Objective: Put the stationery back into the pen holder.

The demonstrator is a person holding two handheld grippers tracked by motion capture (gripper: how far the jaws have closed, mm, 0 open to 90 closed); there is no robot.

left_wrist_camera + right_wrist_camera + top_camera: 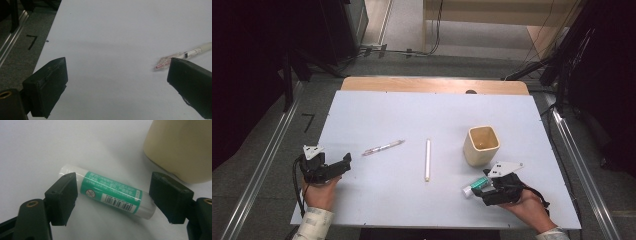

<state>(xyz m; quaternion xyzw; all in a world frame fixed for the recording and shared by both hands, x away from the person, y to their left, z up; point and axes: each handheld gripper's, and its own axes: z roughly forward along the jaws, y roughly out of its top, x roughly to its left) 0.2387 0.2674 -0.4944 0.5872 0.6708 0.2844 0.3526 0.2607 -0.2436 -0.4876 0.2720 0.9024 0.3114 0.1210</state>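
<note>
We see a white table (pixel 387 210) from above, with a cream cup (pixel 481 144) standing upright on it as our landmark. Just in front of the cup, toward the person, lies a glue stick (pixel 475 187): a short round tube with a white cap end, a green label band printed with white characters, a no-symbol and a barcode, and a white base. It lies flat on its side on the table. In the right gripper view the glue stick (pixel 110 192) sits between the two black jaws, which stand wide apart on either side of it without touching it. The right gripper (pixel 484 187) is held low over the tube.

Well to the left of the cup, the left gripper (pixel 344 162) rests near the table's edge, its jaws apart and holding nothing. A pink-tipped pen (pixel 383 147) lies just beyond it, and a white pen (pixel 427 159) lies between that and the cup.
</note>
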